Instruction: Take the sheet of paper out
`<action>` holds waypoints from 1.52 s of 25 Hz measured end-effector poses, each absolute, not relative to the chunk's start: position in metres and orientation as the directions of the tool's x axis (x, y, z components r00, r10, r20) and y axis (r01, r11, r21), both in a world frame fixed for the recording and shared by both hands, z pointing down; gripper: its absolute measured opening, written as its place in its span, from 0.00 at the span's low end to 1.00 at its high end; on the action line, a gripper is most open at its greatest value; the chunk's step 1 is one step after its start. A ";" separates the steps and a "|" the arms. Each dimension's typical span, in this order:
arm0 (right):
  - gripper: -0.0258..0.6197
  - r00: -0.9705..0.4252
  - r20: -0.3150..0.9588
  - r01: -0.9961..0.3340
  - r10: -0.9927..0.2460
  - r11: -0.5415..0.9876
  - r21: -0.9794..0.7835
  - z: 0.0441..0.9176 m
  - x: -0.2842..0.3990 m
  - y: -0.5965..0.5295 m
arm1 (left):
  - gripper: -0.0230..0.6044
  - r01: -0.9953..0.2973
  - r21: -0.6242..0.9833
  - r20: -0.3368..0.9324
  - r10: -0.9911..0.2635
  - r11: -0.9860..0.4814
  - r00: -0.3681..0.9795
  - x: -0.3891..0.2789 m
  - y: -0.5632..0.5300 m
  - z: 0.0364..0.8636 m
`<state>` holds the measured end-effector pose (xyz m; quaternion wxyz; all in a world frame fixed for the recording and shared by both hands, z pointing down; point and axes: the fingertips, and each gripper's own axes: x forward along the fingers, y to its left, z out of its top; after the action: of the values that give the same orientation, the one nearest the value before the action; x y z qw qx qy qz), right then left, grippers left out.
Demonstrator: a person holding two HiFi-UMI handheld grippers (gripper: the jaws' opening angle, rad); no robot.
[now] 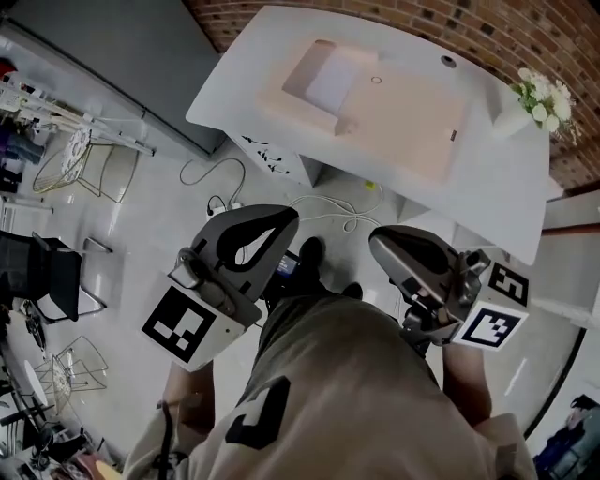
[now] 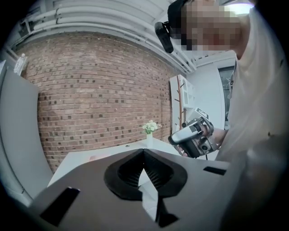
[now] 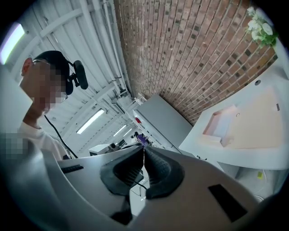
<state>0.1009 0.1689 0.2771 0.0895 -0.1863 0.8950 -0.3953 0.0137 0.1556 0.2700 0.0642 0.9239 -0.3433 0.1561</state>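
Note:
A flat beige folder (image 1: 398, 117) lies on the white table (image 1: 506, 183), far ahead of both grippers. A pale sheet of paper (image 1: 331, 82) shows in the folder's open left end. The right gripper view shows the same folder (image 3: 255, 119) and paper (image 3: 224, 125) to the right, at a distance. My left gripper (image 1: 286, 218) is held close to the person's body; its jaws meet at the tips (image 2: 143, 151) with nothing between them. My right gripper (image 1: 380, 240) is level with it on the right, also shut and empty (image 3: 143, 147).
A small white vase of flowers (image 1: 539, 101) stands on the table's right end. White cables (image 1: 328, 211) trail over the floor between me and the table. A grey panel (image 1: 122, 56) and wire chairs (image 1: 75, 159) stand to the left. A brick wall (image 1: 469, 23) runs behind the table.

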 end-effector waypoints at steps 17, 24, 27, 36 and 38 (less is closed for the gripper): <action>0.08 -0.884 0.136 -0.386 -0.448 0.535 -0.751 0.287 0.007 0.065 | 0.06 -0.650 0.147 0.231 -0.613 -0.746 0.756 -0.103 0.047 0.288; 0.08 -0.903 0.130 -0.355 -0.410 0.542 -0.762 0.284 -0.030 0.041 | 0.06 -0.633 0.193 0.203 -0.600 -0.750 0.774 -0.133 0.019 0.299; 0.08 -0.904 0.143 -0.354 -0.404 0.517 -0.780 0.288 -0.036 0.032 | 0.06 -0.627 0.205 0.202 -0.594 -0.752 0.779 -0.137 0.009 0.304; 0.08 -0.879 0.197 -0.372 -0.435 0.363 -0.854 0.317 -0.022 0.005 | 0.06 -0.599 0.275 0.203 -0.564 -0.752 0.801 -0.128 -0.012 0.311; 0.08 -0.880 0.158 -0.333 -0.447 0.346 -0.877 0.322 -0.012 -0.005 | 0.06 -0.604 0.270 0.217 -0.564 -0.749 0.797 -0.123 -0.018 0.311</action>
<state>-0.0116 -0.0047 0.3222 0.0549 -0.2382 0.8186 -0.5198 -0.1232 -0.0177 0.3115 0.1651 0.9333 -0.3131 0.0606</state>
